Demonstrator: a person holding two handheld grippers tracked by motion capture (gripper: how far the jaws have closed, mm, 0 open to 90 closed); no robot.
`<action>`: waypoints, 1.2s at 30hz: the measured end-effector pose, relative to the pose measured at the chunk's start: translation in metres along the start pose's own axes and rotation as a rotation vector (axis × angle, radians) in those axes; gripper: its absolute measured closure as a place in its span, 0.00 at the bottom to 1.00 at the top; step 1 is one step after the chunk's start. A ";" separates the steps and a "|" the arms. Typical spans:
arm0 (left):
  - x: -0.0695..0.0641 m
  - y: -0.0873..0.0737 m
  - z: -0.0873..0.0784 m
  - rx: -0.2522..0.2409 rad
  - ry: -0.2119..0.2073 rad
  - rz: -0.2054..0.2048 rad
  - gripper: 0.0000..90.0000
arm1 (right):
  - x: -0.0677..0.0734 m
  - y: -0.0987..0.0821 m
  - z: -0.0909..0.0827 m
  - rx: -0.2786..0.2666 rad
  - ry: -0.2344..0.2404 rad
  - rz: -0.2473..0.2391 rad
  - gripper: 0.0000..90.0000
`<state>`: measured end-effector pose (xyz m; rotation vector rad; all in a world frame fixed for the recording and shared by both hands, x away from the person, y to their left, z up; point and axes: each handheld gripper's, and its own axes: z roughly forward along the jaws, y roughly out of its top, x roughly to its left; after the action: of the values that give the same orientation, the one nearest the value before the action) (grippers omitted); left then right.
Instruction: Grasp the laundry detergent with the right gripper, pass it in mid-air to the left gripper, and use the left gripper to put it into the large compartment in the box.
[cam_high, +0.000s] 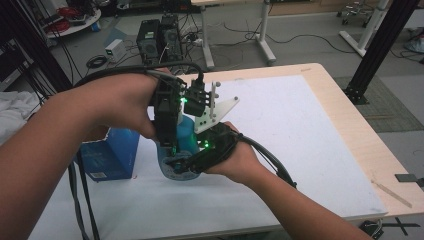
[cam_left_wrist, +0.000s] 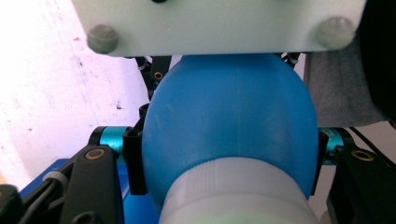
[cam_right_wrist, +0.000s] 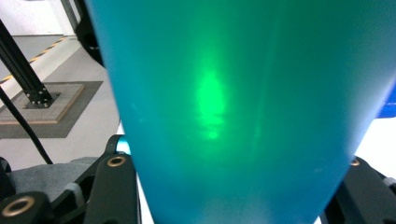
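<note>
A blue plastic bottle (cam_high: 186, 131) stands upright on the white mat, between both grippers. My left gripper (cam_high: 172, 142) comes down over its top. In the left gripper view the white ribbed cap (cam_left_wrist: 233, 193) sits close to the camera, and the black jaws of the left gripper (cam_left_wrist: 226, 158) press on either side of the blue bottle (cam_left_wrist: 233, 116) at its rounded shoulder. My right gripper (cam_high: 182, 162) reaches in from the right at the bottle's lower body. In the right gripper view the bottle's wall (cam_right_wrist: 233, 107) fills the gap between the jaws of the right gripper (cam_right_wrist: 233, 200), with a green light reflected on it.
A blue box (cam_high: 110, 152) stands on the mat just left of the bottle. The white mat (cam_high: 300, 140) covers most of the wooden table (cam_high: 362, 145). Computer towers (cam_high: 157, 40) and cables sit on the floor beyond the far edge.
</note>
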<state>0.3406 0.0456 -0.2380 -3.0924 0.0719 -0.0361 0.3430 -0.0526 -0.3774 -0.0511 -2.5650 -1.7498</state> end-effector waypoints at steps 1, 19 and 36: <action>0.000 0.000 -0.002 -0.004 -0.001 0.004 0.43 | 0.000 0.000 -0.001 -0.003 0.005 0.000 0.48; 0.005 0.000 -0.011 0.001 -0.011 -0.020 0.43 | 0.002 0.002 -0.022 0.008 0.000 0.011 0.25; 0.016 -0.015 -0.028 -0.007 -0.022 -0.094 0.43 | -0.005 0.003 -0.077 0.081 -0.079 0.017 0.19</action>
<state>0.3568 0.0587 -0.2091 -3.1002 -0.0749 -0.0049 0.3491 -0.1234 -0.3466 -0.1418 -2.6794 -1.6690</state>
